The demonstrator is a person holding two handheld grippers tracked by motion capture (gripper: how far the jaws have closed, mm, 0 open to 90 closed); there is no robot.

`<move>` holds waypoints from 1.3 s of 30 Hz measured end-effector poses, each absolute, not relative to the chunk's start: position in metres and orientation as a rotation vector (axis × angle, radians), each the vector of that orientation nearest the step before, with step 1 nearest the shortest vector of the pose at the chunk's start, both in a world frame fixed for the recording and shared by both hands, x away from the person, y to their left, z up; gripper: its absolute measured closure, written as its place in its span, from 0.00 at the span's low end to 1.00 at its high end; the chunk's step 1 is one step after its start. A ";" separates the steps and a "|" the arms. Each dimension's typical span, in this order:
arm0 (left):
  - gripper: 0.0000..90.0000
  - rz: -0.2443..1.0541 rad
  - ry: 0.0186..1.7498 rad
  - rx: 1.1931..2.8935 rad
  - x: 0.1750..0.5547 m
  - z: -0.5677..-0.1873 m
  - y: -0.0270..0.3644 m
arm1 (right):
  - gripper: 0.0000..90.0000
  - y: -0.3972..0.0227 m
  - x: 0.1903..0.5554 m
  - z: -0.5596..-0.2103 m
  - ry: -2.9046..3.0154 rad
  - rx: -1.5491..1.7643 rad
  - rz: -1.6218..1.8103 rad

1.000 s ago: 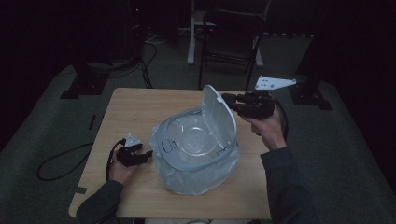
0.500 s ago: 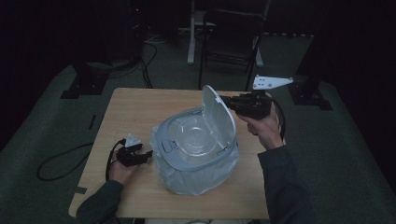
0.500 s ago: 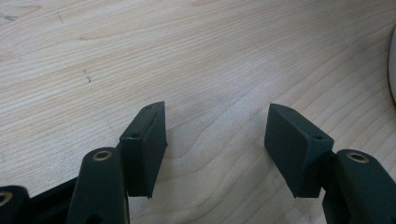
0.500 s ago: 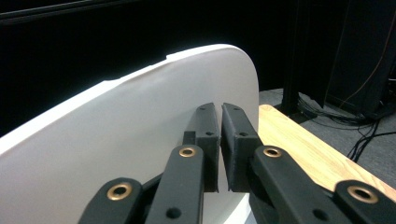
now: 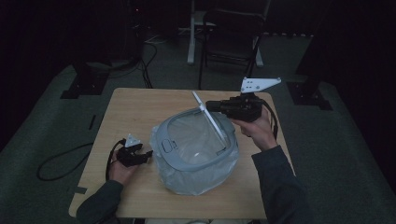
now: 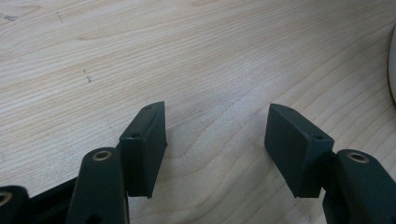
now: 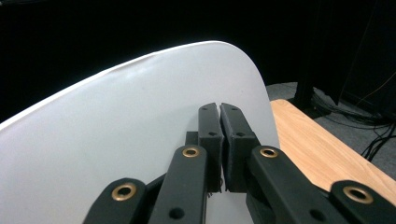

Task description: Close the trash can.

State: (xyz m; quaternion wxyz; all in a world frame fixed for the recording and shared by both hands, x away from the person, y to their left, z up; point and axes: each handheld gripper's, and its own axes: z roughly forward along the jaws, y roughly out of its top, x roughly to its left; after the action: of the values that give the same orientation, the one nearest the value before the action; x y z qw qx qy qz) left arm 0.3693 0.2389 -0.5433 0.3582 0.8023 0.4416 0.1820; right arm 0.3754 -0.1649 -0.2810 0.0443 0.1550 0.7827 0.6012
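A grey-rimmed bin (image 5: 164, 140) lined with a clear plastic bag (image 5: 196, 179) stands in the middle of the wooden table (image 5: 140, 107). Its white lid (image 5: 208, 116) is raised and appears edge-on in the high view. My right gripper (image 5: 208, 106) is level at the lid's upper part. In the right gripper view its jaws (image 7: 219, 109) are shut together with nothing between them, and their tips rest against the lid's white face (image 7: 116, 126). My left gripper (image 5: 144, 154) lies on the table left of the bin, open and empty (image 6: 217, 121) over bare wood.
A dark chair (image 5: 233, 28) stands beyond the table's far edge. Cables (image 5: 60, 158) trail on the floor at the left, and black stand bases (image 5: 79, 86) sit at both far corners. The bin's edge (image 6: 392, 70) shows at the right of the left gripper view.
The white lid has swung and now appears edge-on instead of broadside. My right gripper has shifted slightly left with it. The left gripper has not moved.
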 end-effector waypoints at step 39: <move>0.57 0.412 0.751 1.789 0.340 -0.369 0.232 | 1.00 -0.150 0.373 -0.303 2.547 0.438 1.717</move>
State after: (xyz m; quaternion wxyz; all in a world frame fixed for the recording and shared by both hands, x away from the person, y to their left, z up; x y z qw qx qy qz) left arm 0.3401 0.2325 -0.3688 0.5471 0.7549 0.3170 0.1740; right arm 0.3729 -0.1497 -0.3030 0.0194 0.1412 0.8207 0.5532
